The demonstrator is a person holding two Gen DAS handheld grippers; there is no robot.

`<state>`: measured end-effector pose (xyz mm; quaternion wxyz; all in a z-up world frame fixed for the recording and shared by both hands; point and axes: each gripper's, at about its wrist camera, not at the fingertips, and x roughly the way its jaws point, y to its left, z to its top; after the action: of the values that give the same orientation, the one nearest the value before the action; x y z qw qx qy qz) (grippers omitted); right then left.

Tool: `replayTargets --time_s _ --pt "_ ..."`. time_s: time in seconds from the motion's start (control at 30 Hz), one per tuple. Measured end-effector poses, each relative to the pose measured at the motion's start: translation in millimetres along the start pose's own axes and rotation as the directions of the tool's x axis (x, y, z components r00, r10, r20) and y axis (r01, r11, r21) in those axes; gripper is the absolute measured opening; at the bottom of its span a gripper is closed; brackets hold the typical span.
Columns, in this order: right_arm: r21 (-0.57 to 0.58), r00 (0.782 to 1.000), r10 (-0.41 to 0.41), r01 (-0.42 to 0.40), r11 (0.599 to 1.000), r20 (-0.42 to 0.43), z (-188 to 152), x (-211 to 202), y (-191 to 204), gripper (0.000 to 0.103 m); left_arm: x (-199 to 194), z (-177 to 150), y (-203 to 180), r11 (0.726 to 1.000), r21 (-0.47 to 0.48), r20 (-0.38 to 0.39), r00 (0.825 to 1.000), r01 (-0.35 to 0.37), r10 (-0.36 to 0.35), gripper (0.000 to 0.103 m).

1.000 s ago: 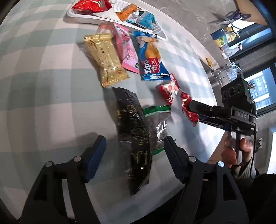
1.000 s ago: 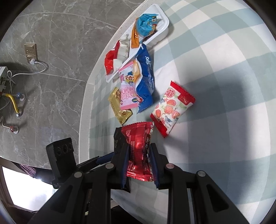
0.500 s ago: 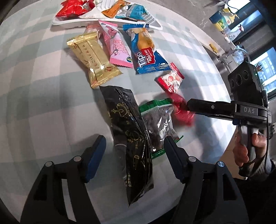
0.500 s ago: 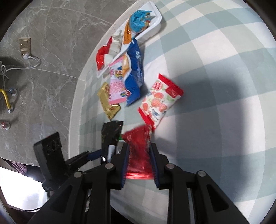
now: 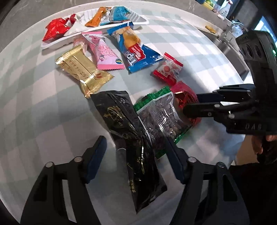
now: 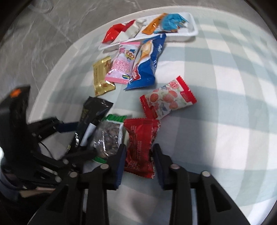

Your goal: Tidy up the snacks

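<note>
- Snacks are lying scattered on a worktop (image 6: 233, 86) covered with a pale blue-and-white checked cloth, most of them in a loose row running toward a white tray (image 6: 190, 32) at the far edge.
- Nearest the right hand-held gripper (image 6: 138, 157), a glossy red packet (image 6: 140, 138) is lying flat between the fingers, its long axis running along them and its crimped far end pointing toward the tray; the jaws are opening and the pads are standing just off its sides, so it is sitting loose.
- The left hand-held gripper (image 5: 135, 155) is hovering with its jaws closing but apart, straddling a long black foil bag (image 5: 128, 131) with gold print, which is lying diagonally, and the near edge of a clear green-trimmed bag (image 5: 159, 114) of dark pieces just beside it.
- A white packet with red crimped ends (image 6: 168, 98) is lying tilted just beyond the red one, touching it.
- Farther on, a blue wrapper (image 5: 133, 50), a pink wrapper (image 5: 103, 52) and a gold foil bar (image 5: 83, 69) are lying side by side, overlapping, long axes pointing at the tray.
- The tray is holding a crumpled red wrapper (image 5: 55, 29), an orange stick pack (image 5: 95, 19) and a light blue wrapper (image 5: 119, 14).
</note>
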<state>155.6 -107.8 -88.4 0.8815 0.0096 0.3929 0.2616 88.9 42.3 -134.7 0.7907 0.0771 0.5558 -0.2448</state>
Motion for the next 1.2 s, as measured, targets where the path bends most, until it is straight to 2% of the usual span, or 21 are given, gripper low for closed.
replayTargets --time_s 0.03,0.07,0.1,0.13,0.17,0.27,0.37,0.43,0.5,0.63,0.8,0.9,1.2 --pt "-0.004 1.0 -0.003 0.003 1.0 0.004 0 1 1 0.033 -1 0 3 1.0 -0.009 0.014 1.0 -0.01 0.011 0.044" --pt "0.001 1.0 0.004 -0.004 1.0 0.01 0 0 -1 0.032 -2 0 7 1.0 -0.025 0.021 1.0 0.006 -0.006 0.035" --pt "0.009 1.0 0.015 -0.016 1.0 0.013 0 0 -4 0.032 -3 -1 13 0.998 -0.054 0.027 0.999 0.034 -0.033 0.033" --pt "0.024 0.999 0.033 -0.034 0.999 0.015 0 0 -7 0.03 -4 -1 18 0.996 -0.076 0.033 0.998 0.047 -0.045 0.025" --pt "0.049 0.998 0.059 -0.06 0.997 0.016 0 0 -12 0.029 -4 -1 23 0.994 -0.094 0.036 0.998 0.054 -0.051 0.022" --pt "0.143 0.988 0.156 -0.156 0.977 0.016 1 0 -31 0.029 -5 -3 36 0.981 -0.149 0.043 0.992 0.123 -0.118 0.021" --pt "0.232 0.969 0.246 -0.245 0.942 0.024 1 2 -46 0.029 -5 -4 46 0.954 -0.209 0.056 0.977 0.213 -0.206 0.02" --pt "0.302 0.948 0.316 -0.312 0.901 0.038 -1 5 -58 0.029 -5 -5 52 0.934 -0.241 0.071 0.965 0.263 -0.253 0.02" --pt "0.36 0.921 0.383 -0.38 0.852 0.065 -4 5 -69 0.029 -9 -5 58 0.903 -0.279 0.096 0.945 0.328 -0.313 0.02" --pt "0.427 0.868 0.483 -0.483 0.764 0.117 -5 4 -79 0.029 -18 -2 70 0.857 -0.322 0.143 0.915 0.403 -0.377 0.02" --pt "0.457 0.827 0.537 -0.548 0.701 0.167 2 -2 -85 0.029 -33 10 85 0.812 -0.352 0.204 0.885 0.465 -0.418 0.02" --pt "0.451 0.817 0.544 -0.566 0.69 0.192 10 -7 -88 0.029 -44 20 97 0.788 -0.363 0.245 0.867 0.496 -0.433 0.02" --pt "0.433 0.822 0.518 -0.566 0.701 0.237 58 -11 -100 0.029 -51 73 128 0.807 -0.363 0.273 0.881 0.466 -0.386 0.02"
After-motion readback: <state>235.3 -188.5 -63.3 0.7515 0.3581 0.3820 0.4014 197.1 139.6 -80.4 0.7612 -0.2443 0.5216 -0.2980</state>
